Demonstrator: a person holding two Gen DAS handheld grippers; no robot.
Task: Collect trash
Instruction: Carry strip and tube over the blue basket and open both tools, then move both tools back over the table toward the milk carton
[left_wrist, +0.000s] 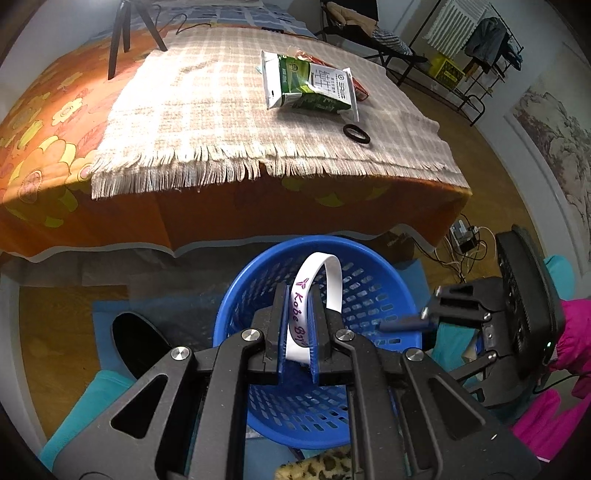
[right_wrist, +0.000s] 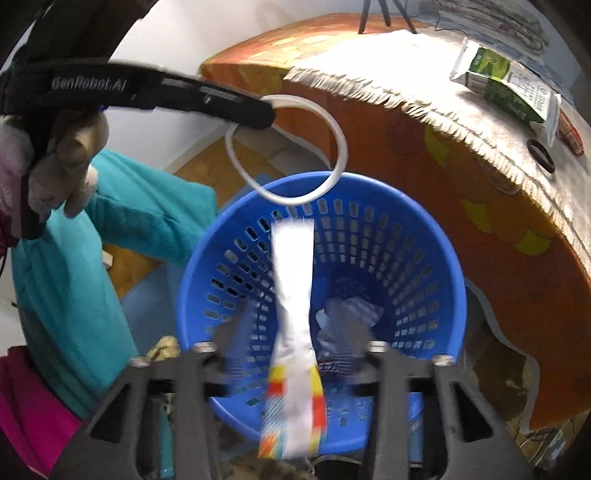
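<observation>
Left tool (left_wrist: 299, 321) is closed on a white wristband (left_wrist: 314, 291), pinched flat between its blue pads with the free loop arching up and away from the camera, directly over the blue basket (left_wrist: 373, 295). The band looks light, rubbery and floppy; its printed face runs along the fingers, and seen from the right wrist it hangs as an open ring, edge-down toward the basket rim. A grip across the flat of the strip suits it, since the loop would fold under any push.

Right tool (right_wrist: 295, 343) is blurred; its fingers look spread apart, and a long white wrapper (right_wrist: 295, 295) with a coloured end lies lengthwise between them above the basket, long axis pointing away from the camera. Whether anything grips it I cannot tell. It reads as thin, light film, likely to flutter.

Further right on the desk (left_wrist: 221, 110) lies a green and white carton (left_wrist: 310, 85), flattened, long axis across the cloth, with a black ring (left_wrist: 356, 134) just beside it.
</observation>
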